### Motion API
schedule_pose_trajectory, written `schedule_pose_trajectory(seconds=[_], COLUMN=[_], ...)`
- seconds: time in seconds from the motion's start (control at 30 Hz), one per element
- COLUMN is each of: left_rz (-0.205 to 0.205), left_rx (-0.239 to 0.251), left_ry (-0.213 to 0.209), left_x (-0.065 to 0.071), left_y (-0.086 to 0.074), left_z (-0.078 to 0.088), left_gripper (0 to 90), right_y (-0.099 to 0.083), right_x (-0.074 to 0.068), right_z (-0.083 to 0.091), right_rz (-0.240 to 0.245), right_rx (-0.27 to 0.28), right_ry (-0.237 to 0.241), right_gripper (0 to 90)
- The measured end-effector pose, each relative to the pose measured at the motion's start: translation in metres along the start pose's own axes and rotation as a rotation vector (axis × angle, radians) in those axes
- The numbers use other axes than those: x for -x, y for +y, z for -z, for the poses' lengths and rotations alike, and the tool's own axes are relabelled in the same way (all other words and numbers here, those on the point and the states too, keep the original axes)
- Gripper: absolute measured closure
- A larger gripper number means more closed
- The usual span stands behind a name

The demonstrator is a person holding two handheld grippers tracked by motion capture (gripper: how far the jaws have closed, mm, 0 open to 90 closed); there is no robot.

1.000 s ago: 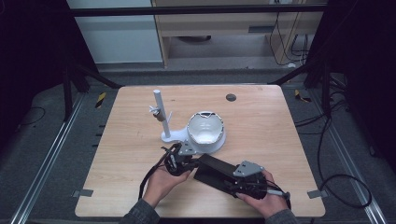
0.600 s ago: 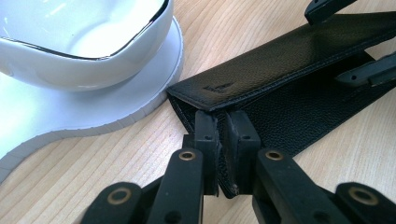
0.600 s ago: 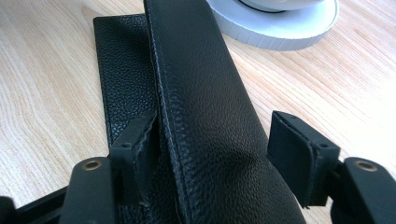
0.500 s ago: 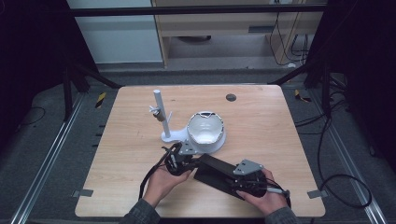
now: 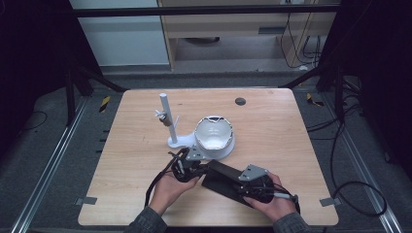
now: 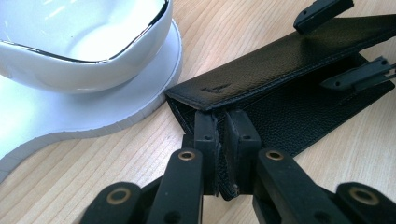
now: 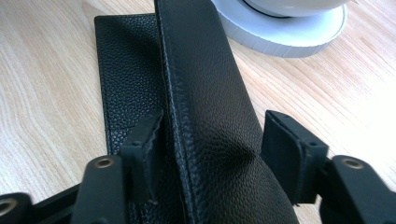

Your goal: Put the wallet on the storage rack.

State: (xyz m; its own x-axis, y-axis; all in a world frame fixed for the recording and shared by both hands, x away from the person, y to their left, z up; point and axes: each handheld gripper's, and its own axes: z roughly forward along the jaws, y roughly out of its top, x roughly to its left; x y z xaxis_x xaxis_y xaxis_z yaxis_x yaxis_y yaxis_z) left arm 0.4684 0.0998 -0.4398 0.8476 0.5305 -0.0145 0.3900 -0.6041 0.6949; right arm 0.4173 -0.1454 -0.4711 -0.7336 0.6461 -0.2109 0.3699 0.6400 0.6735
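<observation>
Opening the black leather case beside the white bowl: its near end is pinched by the left gripper, while the right gripper straddles the raised flap, jaws wide. Next, closing there seems needed.

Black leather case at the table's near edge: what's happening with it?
A person works the black leather case with two hand-held grippers. The left gripper is pinched shut on one end of the case, by its open mouth. The right gripper straddles the raised upper flap at the other end, its jaws apart, one pad off the leather. The case lies on the wooden table beside a white bowl on a white stand base.
</observation>
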Motion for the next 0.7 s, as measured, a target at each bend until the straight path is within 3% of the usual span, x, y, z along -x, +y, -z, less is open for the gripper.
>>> schedule_pose_trajectory(seconds=[0.2,0.33,0.5,0.6,0.7], left_rz=[0.004,0.014,0.039,0.055,0.054], left_rx=[0.006,0.015,0.063,0.082,0.096], left_ry=[-0.006,0.002,0.053,0.055,0.030], left_x=[0.000,0.002,0.000,-0.003,-0.006], left_y=[0.002,0.002,-0.002,-0.006,-0.010], left_z=[0.001,0.003,0.015,0.022,0.026], left_gripper=[83.1,79.0,53.5,38.6,26.0], right_y=[0.003,0.006,0.010,0.014,0.015], right_x=[0.000,0.000,0.002,0.004,0.007], right_z=[-0.001,-0.001,0.002,0.005,0.009], right_rz=[0.021,0.040,0.099,0.144,0.145], right_rx=[-0.010,-0.022,-0.021,-0.025,-0.012], right_ry=[-0.018,-0.041,-0.079,-0.089,-0.082], right_gripper=[52.5,64.3,80.2,84.5,84.7])
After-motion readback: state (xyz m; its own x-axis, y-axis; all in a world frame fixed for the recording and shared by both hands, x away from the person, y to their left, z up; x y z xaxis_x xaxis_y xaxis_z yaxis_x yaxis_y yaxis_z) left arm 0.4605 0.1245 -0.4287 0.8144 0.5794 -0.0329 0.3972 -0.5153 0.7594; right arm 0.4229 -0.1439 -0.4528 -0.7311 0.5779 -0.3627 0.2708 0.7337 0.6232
